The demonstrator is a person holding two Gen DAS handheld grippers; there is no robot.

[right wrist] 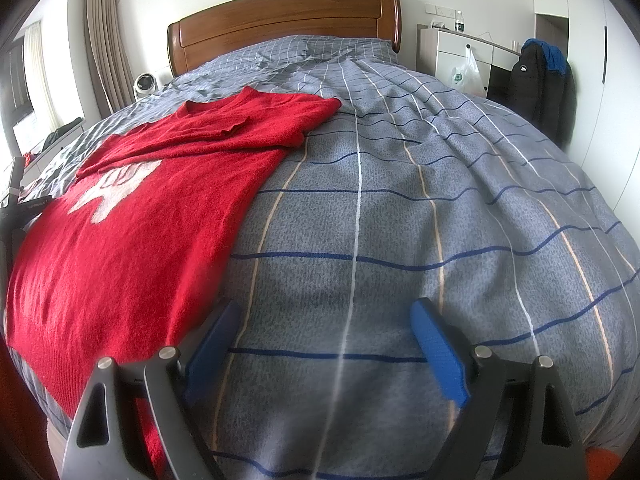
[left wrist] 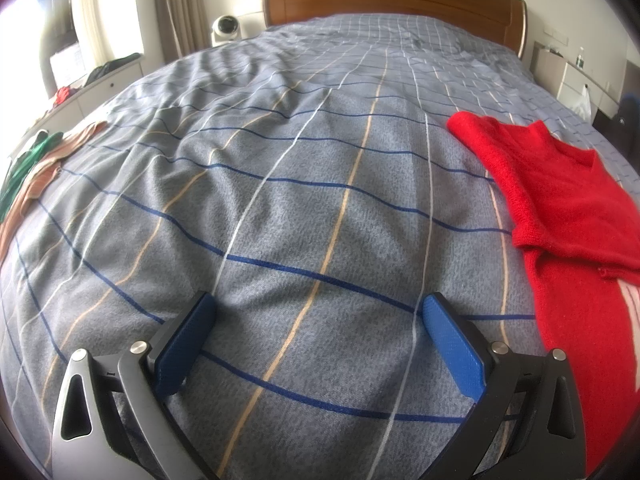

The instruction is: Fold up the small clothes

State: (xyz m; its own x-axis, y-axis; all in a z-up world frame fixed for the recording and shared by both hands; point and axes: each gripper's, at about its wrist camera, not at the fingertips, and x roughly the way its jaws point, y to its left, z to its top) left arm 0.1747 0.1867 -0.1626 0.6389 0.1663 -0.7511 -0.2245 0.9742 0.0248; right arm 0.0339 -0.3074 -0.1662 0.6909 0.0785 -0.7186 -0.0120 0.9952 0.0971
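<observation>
A red knitted sweater [right wrist: 160, 184] with a white pattern lies flat on the grey checked bedspread [right wrist: 400, 220], its sleeves folded over the chest. In the left wrist view the red sweater [left wrist: 560, 200] fills the right side. My left gripper [left wrist: 318, 310] hovers open over bare bedspread to the left of the sweater, nothing between its blue pads. My right gripper [right wrist: 324, 316] is open too, just right of the sweater's near edge; its left pad [right wrist: 212, 344] sits close beside the red knit, not gripping it.
A brown and green garment [left wrist: 36, 168] lies at the bed's left edge. A wooden headboard [right wrist: 288, 20] stands at the far end. A white cabinet [right wrist: 452, 52] with a plastic bag and a dark jacket [right wrist: 540, 76] stand to the right, and a small white fan [left wrist: 226, 28] to the left.
</observation>
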